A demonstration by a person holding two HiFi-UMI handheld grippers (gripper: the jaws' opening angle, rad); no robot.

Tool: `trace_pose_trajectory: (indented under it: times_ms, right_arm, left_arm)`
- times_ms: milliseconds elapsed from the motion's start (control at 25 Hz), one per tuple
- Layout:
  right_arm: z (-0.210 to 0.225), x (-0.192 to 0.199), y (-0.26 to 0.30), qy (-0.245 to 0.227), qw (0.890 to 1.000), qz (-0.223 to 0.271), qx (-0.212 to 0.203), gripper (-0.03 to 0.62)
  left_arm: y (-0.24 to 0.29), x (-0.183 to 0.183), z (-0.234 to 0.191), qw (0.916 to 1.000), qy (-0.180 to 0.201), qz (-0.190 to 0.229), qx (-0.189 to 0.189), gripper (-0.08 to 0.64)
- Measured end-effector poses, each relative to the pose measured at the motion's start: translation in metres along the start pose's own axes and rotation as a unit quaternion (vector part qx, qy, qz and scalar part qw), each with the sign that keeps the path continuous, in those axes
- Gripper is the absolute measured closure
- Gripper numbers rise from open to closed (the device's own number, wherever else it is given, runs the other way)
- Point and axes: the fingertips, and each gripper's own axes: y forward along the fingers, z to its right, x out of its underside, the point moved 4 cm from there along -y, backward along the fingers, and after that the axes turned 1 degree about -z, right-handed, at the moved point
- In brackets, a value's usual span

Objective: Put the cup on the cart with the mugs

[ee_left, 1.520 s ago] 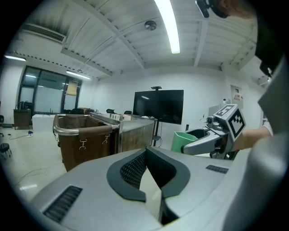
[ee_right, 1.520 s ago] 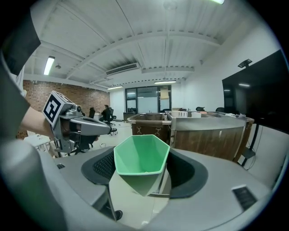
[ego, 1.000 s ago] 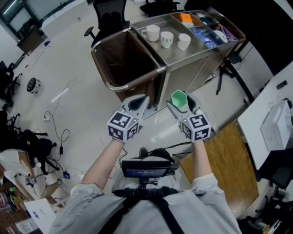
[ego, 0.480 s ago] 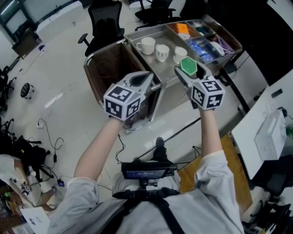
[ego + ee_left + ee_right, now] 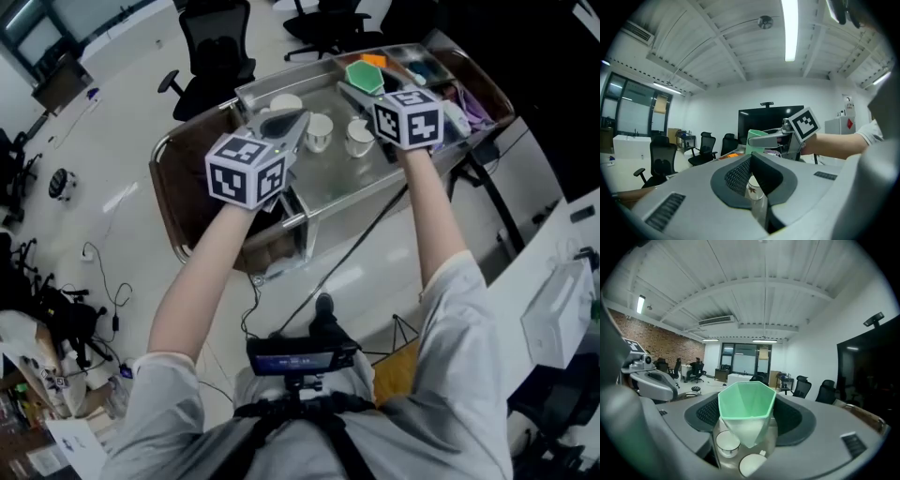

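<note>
Snugly between jaws of right hand-held gripper (image 5: 749,420): green cup (image 5: 746,401).

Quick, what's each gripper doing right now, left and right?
Left gripper: closed, nothing held.
Right gripper: closed on the green cup.

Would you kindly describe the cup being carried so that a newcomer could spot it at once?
Find the steel cart in the office; the right gripper hangs over it. Clamped in that gripper is the cup: green and six-sided, unlike the round white mugs below.
</note>
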Motion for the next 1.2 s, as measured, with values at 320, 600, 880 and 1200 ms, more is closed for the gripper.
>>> trace_pose_trajectory:
  times_ms: [320, 600, 880, 1200]
  right_arm:
    - [0.057, 0.015, 0.103, 0.034, 0.997, -0.033, -0.066, 0.244]
    - [0.066, 0.053, 0.175, 0.036, 0.990, -0.081, -0.112, 0.244]
    - [0.076, 0.080, 0.223, 0.041, 0.986, -0.114, -0.117, 0.244]
    - [0.074, 0.106, 0.257, 0.037, 0.980, -0.146, -0.131, 0.244]
  left_arm:
    - [0.068, 0.010, -0.038, 0.9986, -0.010, -0.027, -0.044, 0.557]
    - [0.092, 0.024, -0.071, 0.9958, -0.024, -0.042, -0.078, 0.557]
    - [0.109, 0.035, -0.090, 0.9936, -0.029, -0.055, -0.095, 0.557]
    - [0.126, 0.047, -0.105, 0.9919, -0.039, -0.064, -0.103, 0.557]
